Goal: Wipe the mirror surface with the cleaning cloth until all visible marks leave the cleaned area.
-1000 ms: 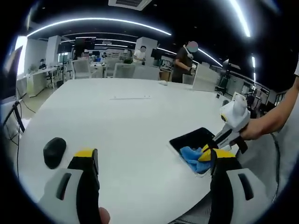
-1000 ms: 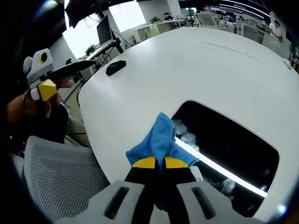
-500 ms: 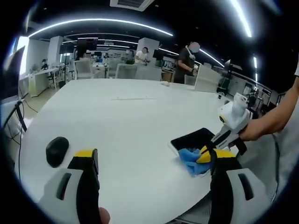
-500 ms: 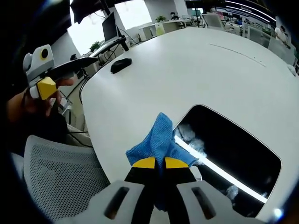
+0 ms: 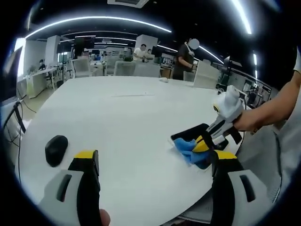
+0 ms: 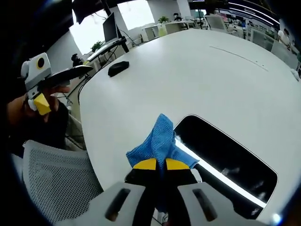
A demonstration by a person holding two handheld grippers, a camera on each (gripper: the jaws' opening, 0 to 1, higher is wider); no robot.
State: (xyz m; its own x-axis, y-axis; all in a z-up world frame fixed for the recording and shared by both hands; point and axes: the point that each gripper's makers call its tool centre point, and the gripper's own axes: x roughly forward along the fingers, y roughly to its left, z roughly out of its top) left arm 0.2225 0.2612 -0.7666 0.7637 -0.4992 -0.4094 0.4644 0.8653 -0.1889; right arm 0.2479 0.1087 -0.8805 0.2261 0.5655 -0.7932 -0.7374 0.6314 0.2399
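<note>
A dark rectangular mirror (image 6: 225,155) lies flat near the white table's edge and reflects a ceiling light strip. My right gripper (image 6: 157,164) is shut on a blue cleaning cloth (image 6: 157,141), which hangs over the mirror's near-left corner. In the left gripper view the same cloth (image 5: 192,149) and mirror (image 5: 194,133) sit at the right, with the right gripper (image 5: 203,142) held by a person's hand above them. My left gripper (image 5: 153,162) stands open with nothing between its jaws, above the table's front. It appears as the left gripper (image 6: 40,96) at the left of the right gripper view.
A black computer mouse (image 5: 55,149) rests on the white table (image 5: 122,117) at the left, seen as the mouse (image 6: 117,68) in the right gripper view. A grey mesh chair (image 6: 61,183) stands by the table's edge. Desks, monitors and people are in the background.
The right gripper and cloth have lifted slightly and shifted toward the mirror's near-left corner. White marks seen earlier on the mirror's near part are mostly gone. The left gripper has stayed open.
</note>
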